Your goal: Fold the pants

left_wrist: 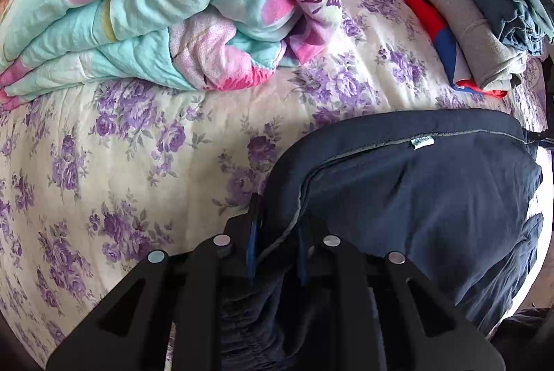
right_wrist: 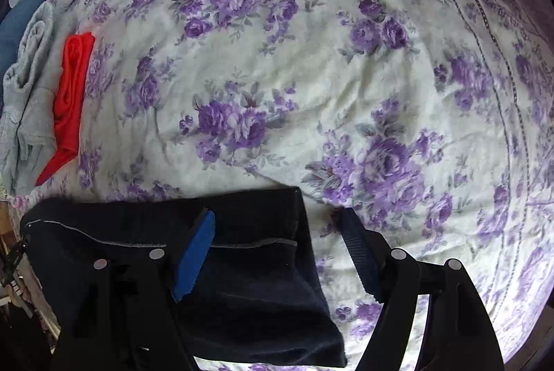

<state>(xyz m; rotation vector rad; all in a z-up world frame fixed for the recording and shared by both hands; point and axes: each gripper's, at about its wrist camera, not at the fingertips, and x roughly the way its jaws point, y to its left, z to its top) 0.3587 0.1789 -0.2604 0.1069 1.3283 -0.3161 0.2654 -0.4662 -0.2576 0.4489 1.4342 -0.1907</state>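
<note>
**Left gripper pinches the pants' seam, right one stands wide over the far end**

Here are the dark navy pants (left_wrist: 415,197), lying on the near side of the floral bedspread (left_wrist: 138,163), the purple-rose print showing all around them. In the left wrist view the cloth bunches up at the near edge, a grey-stitched seam running across it and a small pale label (left_wrist: 423,142) at the far hem.

The left gripper (left_wrist: 277,232) points steeply down with its jaws drawn narrow, and a gathered ridge of the pants' fabric is clamped between the blue pads (left_wrist: 252,243).

Over to the right wrist view: the pants (right_wrist: 242,284) lie flat here, a squared-off end reaching onto the bedspread (right_wrist: 311,59). The right gripper (right_wrist: 277,253) has its jaws wide apart. Its left blue pad (right_wrist: 194,256) sits above the dark cloth, while the other finger hangs over bare bedspread just past the pants' right edge. Nothing is pinched between them.

Farther out, a rolled quilt (left_wrist: 166,7) in pink, teal and yellow lies at the far left. At the far right sits a stack of folded clothes (left_wrist: 477,7): red, grey and dark pieces.
</note>
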